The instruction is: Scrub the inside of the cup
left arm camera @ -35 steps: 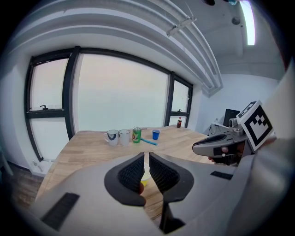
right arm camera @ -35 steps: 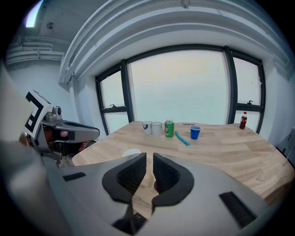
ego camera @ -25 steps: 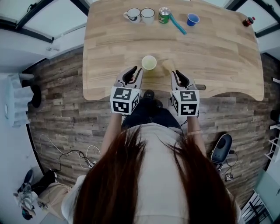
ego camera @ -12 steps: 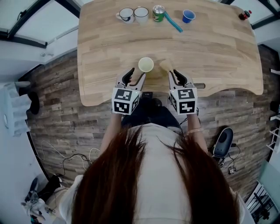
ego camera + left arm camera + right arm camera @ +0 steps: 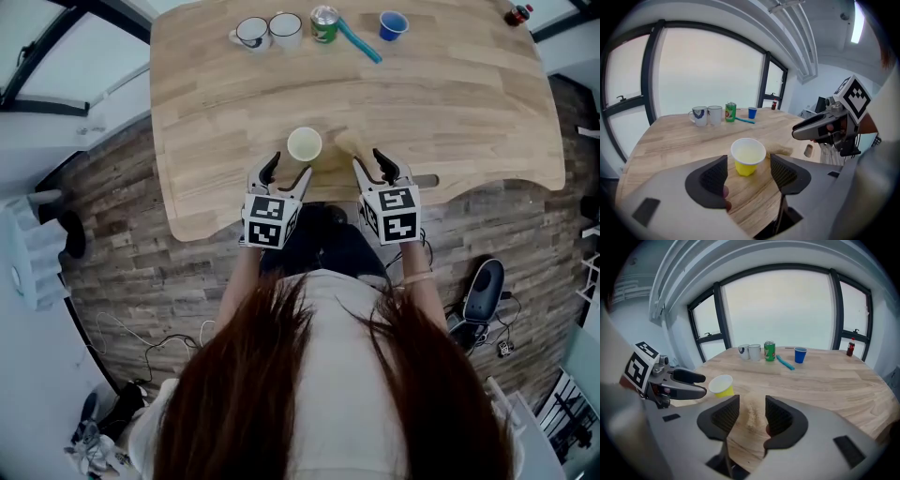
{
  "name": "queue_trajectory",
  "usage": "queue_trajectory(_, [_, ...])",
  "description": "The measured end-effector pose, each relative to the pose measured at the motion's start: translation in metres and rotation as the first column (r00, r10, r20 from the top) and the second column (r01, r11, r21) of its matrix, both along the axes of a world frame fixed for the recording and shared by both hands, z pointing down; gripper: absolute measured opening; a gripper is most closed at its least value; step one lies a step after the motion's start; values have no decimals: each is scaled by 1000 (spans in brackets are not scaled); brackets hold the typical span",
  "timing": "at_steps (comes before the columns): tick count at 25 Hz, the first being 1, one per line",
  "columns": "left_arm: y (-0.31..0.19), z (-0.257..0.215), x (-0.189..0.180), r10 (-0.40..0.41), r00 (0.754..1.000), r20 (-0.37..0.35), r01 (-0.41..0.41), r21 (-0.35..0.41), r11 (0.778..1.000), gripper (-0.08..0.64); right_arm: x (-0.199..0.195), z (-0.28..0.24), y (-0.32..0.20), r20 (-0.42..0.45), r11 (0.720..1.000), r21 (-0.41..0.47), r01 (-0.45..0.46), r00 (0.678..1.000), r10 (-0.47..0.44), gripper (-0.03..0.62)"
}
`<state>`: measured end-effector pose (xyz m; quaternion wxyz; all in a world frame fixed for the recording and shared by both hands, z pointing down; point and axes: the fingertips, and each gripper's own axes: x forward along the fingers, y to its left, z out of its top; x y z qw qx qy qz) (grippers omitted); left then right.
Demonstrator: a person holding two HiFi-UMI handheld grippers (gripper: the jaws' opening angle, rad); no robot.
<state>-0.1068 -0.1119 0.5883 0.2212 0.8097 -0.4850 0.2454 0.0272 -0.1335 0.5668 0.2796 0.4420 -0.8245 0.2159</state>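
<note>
My left gripper (image 5: 288, 169) has just been opening and is spread, with nothing between its jaws. The cup (image 5: 305, 144) stands upright on the surface (image 5: 450, 103) at its 12 o'clock, just past the tips. My right gripper (image 5: 373, 161), also just opened and empty, faces a tan sponge (image 5: 349, 141) at 12. The left is nearer the cup.

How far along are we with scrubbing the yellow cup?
Nothing looks scrubbed yet. Both tongs have just been opening and hold nothing: left tongs aim at the yellow cup, right tongs at the tan sponge lying beside it. Left: grip both, scrub the cup's inside.
</note>
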Motion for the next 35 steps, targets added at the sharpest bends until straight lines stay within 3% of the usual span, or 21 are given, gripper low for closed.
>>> queue_trajectory(11, [-15,30,1,26,999,33,-25,-46,999,296,-7,31,-7,-2,997,-75,18,1000,-18,225])
queue_trajectory(24, [-27,54,10,56,998,27,-54,-75,996,308,0,68,-3,-18,986,-166,-5,1000,2,235])
queue_trajectory(35, [-35,74,11,67,992,108,-62,-52,997,310,-3,87,1,-17,978,-209,-19,1000,16,235])
